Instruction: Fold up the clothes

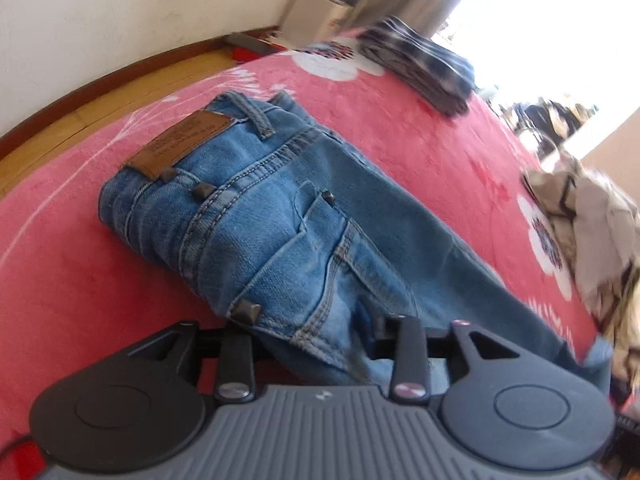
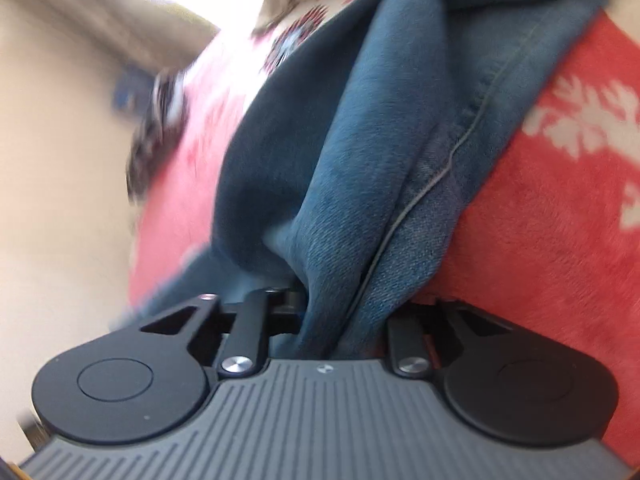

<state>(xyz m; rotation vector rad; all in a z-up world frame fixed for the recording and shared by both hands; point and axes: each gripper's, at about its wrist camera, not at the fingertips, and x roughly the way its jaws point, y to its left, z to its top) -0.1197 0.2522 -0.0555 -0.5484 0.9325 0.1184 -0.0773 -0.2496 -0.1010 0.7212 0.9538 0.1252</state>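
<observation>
Left wrist view shows our left gripper [image 1: 316, 332] angled down over the jeans [image 1: 256, 208], its jaws spread, with a fold of denim lying between them; we cannot tell whether the pads press on it. Right wrist view shows our right gripper [image 2: 340, 320] also angled down, jaws partly apart with a bunched fold of the jeans [image 2: 360, 140] filling the gap; the fingertips are hidden, so we cannot tell whether the grip holds. The jeans lie on a red blanket [image 1: 80, 280] with white flower prints, waistband and brown leather patch [image 1: 180, 146] toward the far edge. A folded plaid garment [image 1: 424, 68] sits farther back on the blanket, well apart from the jeans, and a crumpled beige heap of clothes [image 1: 592, 216] lies at the right. Beyond the blanket we see a wooden floor [image 1: 120, 92], a dark skirting board and a pale wall [image 1: 100, 12].
</observation>
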